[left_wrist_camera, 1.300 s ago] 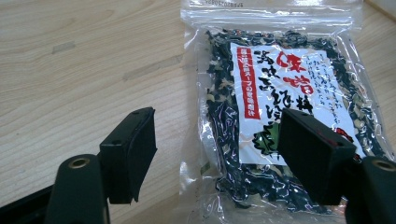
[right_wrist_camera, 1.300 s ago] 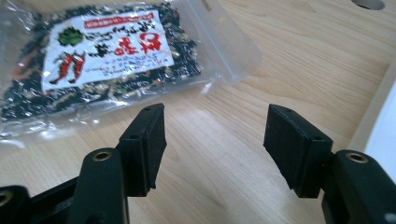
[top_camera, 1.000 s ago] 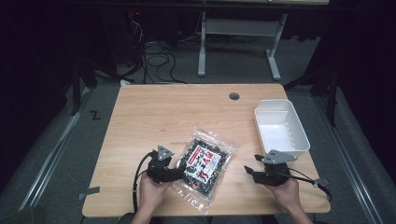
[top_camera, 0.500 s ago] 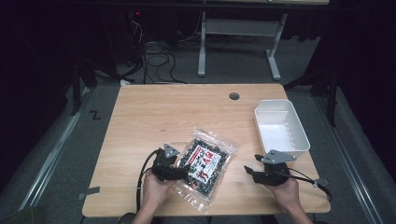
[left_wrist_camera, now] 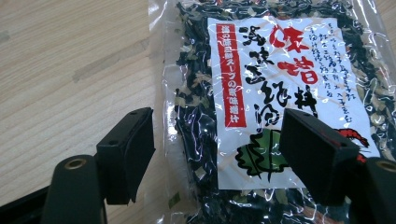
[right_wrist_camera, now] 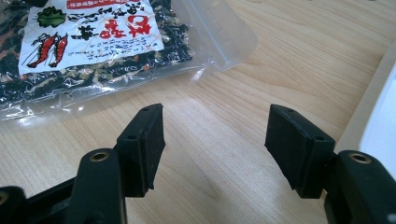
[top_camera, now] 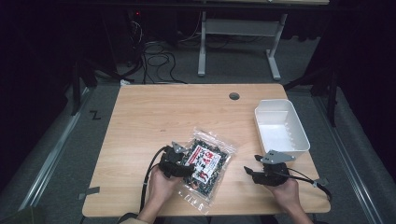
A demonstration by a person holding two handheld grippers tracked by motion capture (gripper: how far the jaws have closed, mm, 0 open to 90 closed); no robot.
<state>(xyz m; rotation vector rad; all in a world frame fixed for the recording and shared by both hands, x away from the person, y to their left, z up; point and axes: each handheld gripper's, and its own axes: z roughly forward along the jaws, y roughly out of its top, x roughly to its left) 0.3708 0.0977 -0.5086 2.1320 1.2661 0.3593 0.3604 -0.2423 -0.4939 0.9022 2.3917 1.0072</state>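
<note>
High view: the packet (top_camera: 205, 167) lies flat near the front edge of the table (top_camera: 154, 112), its long axis slanting from front-left to back-right. The left gripper (top_camera: 183, 169) sits at its left edge; the right gripper (top_camera: 250, 172) rests well apart to its right, in front of the tub (top_camera: 299, 135).

Left gripper view: jaws wide apart, straddling the packet's (left_wrist_camera: 261, 93) near edge; the label reads upright.

Right gripper view: jaws apart over bare wood, the packet (right_wrist_camera: 93, 42) beyond them to the left.
</note>
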